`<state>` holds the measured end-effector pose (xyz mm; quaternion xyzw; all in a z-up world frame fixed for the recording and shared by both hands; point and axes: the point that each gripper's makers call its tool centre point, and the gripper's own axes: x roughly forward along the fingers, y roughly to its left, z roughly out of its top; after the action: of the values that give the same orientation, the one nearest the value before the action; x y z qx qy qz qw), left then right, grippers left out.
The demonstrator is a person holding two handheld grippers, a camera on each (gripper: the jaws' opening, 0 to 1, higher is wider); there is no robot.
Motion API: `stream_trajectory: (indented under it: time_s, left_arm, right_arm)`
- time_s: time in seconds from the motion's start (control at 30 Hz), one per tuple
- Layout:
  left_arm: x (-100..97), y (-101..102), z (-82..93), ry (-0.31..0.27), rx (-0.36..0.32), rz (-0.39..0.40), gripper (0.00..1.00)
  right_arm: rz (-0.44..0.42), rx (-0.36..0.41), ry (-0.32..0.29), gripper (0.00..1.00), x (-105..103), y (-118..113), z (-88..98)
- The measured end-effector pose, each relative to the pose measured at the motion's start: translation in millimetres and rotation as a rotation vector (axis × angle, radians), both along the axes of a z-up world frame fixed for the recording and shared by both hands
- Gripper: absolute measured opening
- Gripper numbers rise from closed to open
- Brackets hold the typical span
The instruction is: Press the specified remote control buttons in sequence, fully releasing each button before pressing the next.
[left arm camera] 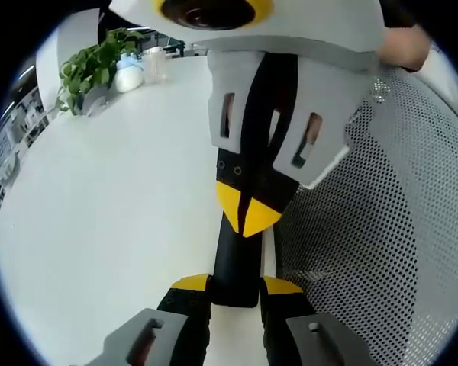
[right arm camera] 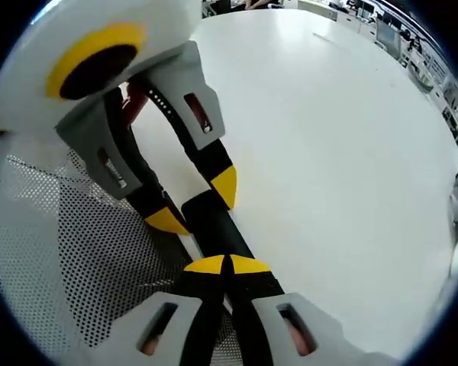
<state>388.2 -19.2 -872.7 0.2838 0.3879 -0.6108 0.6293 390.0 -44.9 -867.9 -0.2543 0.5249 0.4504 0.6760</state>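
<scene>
Left tool (left arm camera: 237, 293) grips black remote (left arm camera: 237, 263); right tool (right arm camera: 227, 267) closed on it.

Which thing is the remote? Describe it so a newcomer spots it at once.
On the big white table, look beside the white perforated mesh panel. The slim black bar-shaped remote lies there. It alone is clamped in the left gripper, with the shut right gripper touching its top.

A broad white tabletop (left arm camera: 99, 229) lies open across most of its surface, leaving wide room to pass. At its far edge stand a green leafy potted plant (left arm camera: 91, 69) and a white rounded bottle (left arm camera: 128, 75), close together. On the other side, a white perforated mesh chair back (left arm camera: 382, 229) blocks passage. The other handheld gripper (left arm camera: 244, 217) crowds the middle.
</scene>
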Motion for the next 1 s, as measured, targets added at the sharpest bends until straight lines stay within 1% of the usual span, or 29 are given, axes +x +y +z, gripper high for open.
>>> stream_trajectory:
  time_s: [0.13,0.23,0.3,0.33,0.37,0.4,0.43,0.47,0.5,0.53,0.57,0.63,0.67,0.73,0.8,0.83,0.87,0.9,0.93,0.97,1.0]
  left_arm:
    - [0.1,0,-0.1,-0.005,0.004,-0.006,0.25]
    - [-0.1,0,-0.3,-0.008,0.008,-0.011,0.25]
    - [-0.3,0,-0.3,-0.011,0.013,-0.018,0.25]
    - [-0.1,0,-0.3,-0.012,0.014,-0.021,0.25]
    - [0.2,0,-0.5,-0.010,0.015,-0.020,0.25]
    - [0.3,0,-0.5,-0.011,0.015,-0.022,0.25]
    - [0.2,0,-0.2,-0.010,0.015,-0.022,0.25]
    - [0.1,0,-0.1,-0.011,0.017,-0.024,0.25]
    - [0.0,1,-0.1,-0.012,0.019,-0.026,0.25]
    - [0.1,1,0.0,-0.014,0.019,-0.029,0.25]
    - [0.2,1,-0.3,-0.013,0.022,-0.029,0.25]
    - [0.4,0,-0.6,-0.012,0.024,-0.031,0.25]
    - [0.4,0,-0.6,-0.010,0.024,-0.031,0.25]
    - [0.3,0,-0.5,-0.009,0.025,-0.032,0.25]
    - [0.2,1,-0.7,-0.008,0.029,-0.036,0.25]
    - [0.3,1,-0.7,-0.008,0.030,-0.038,0.25]
    - [0.3,1,-0.5,-0.007,0.032,-0.039,0.25]
    - [0.0,1,-0.4,-0.007,0.034,-0.042,0.24]
    - [-0.1,0,-0.2,-0.008,0.036,-0.044,0.24]
    - [-0.2,0,-0.5,-0.009,0.037,-0.045,0.24]
    - [-0.2,0,-0.6,-0.010,0.038,-0.046,0.24]
  right_arm:
    - [-0.013,0.011,0.008,0.00,0,-1,0.6]
    - [-0.038,0.047,0.023,0.00,0,-2,1.5]
    - [-0.113,0.096,0.067,0.00,0,-1,1.7]
    - [-0.166,0.127,0.102,0.00,1,-1,2.1]
    - [-0.188,0.145,0.121,0.00,1,-2,2.4]
    - [-0.207,0.158,0.162,0.00,-2,-3,2.9]
    - [-0.214,0.157,0.179,0.00,-3,-5,3.0]
    - [-0.212,0.156,0.173,0.00,-2,-8,3.7]
    - [-0.209,0.156,0.166,0.00,-1,-10,5.5]
    - [-0.215,0.167,0.149,0.00,2,-11,11.5]
    - [-0.233,0.195,0.129,0.00,7,-10,18.4]
    - [-0.277,0.236,0.117,0.00,14,-10,30.9]
    - [-0.286,0.243,0.109,0.00,16,-12,35.6]
    - [-0.298,0.251,0.072,0.00,22,-17,45.4]
    - [-0.309,0.259,0.002,0.00,30,-26,58.2]
    - [-0.315,0.263,-0.022,0.00,33,-30,62.8]
    - [-0.332,0.269,-0.070,0.00,39,-37,69.8]
    - [-0.343,0.267,-0.098,0.00,42,-43,73.9]
    - [-0.358,0.259,-0.138,0.00,44,-52,79.9]
    - [-0.366,0.261,-0.160,0.00,45,-56,84.0]
    - [-0.387,0.279,-0.190,0.00,46,-62,91.7]
